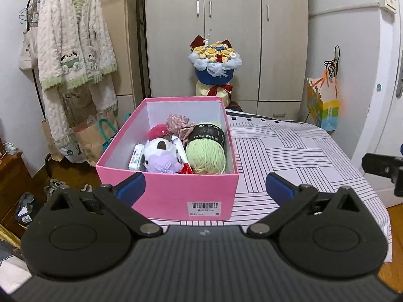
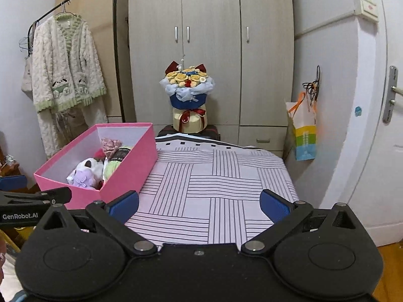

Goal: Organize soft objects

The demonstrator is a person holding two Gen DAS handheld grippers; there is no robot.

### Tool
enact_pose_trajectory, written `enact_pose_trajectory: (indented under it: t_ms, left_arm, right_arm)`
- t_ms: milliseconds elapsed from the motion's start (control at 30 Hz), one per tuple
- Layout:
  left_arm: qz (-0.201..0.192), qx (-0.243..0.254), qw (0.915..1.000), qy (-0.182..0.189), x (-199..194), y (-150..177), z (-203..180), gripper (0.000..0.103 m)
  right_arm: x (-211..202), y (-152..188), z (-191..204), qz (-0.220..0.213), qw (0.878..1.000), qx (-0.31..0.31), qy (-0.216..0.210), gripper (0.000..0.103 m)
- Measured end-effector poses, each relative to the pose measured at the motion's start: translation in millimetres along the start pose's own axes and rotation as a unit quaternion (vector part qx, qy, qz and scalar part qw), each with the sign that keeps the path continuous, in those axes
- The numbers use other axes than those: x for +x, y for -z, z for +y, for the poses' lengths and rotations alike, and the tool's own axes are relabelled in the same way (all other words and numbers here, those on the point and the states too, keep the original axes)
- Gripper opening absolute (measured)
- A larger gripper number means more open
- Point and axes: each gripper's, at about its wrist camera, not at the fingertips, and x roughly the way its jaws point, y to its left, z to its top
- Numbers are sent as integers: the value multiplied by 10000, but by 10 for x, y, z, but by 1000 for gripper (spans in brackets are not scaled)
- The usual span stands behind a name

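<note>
A pink box [image 1: 166,196] [image 2: 131,166] stands on the striped bed cover [image 1: 289,151] [image 2: 214,183]. Inside lie a green yarn ball [image 1: 205,157] [image 2: 113,167], a white and purple plush toy [image 1: 161,157] [image 2: 87,172], a floral cloth [image 1: 180,124] [image 2: 109,146], a red pompom [image 1: 157,130] and a small white packet [image 1: 136,159]. My left gripper [image 1: 205,188] is open just in front of the box, nothing between its blue pads. My right gripper [image 2: 199,205] is open over the bare cover, to the right of the box, holding nothing.
A flower bouquet [image 1: 214,68] [image 2: 187,93] stands beyond the bed before a grey wardrobe [image 2: 211,50]. A fluffy robe [image 1: 75,50] hangs on a rack at left, paper bags [image 1: 88,141] below it. A colourful bag [image 2: 303,130] hangs right, by a white door [image 2: 372,125].
</note>
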Motion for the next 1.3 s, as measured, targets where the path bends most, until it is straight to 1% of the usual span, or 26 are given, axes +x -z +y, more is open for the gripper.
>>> enact_pose_trajectory:
  t_ms: [300, 600, 733, 833, 1000, 1167, 1300]
  left_arm:
    - [-144, 57, 9998, -85, -64, 71, -52, 103]
    - [-326, 133, 9992, -170, -107, 134, -69, 103]
    - [-329, 132, 9992, -180, -100, 144, -62, 103]
    - [-331, 135, 9992, -179, -100, 144, -65, 103]
    - [-323, 153, 9992, -172, -99, 148, -67, 103]
    - [-384, 118, 9991, -119, -88, 165, -58, 103]
    - [-409, 136, 9990, -114, -75, 184, -62, 103]
  right_arm:
    - [-54, 42, 13, -46, 9999, -98, -11, 103]
    - [-104, 99, 34, -246, 9993, -187, 220, 103]
    - [-99, 123, 45, -289, 9989, -206, 302, 103]
    - [-88, 140, 45, -284, 9989, -217, 302, 103]
    - [-98, 163, 42, -393, 9987, -166, 280, 103]
    - [-95, 174, 17, -333, 9992, -57, 216, 103]
    - [-53, 186, 6, -237, 9993, -75, 289, 103]
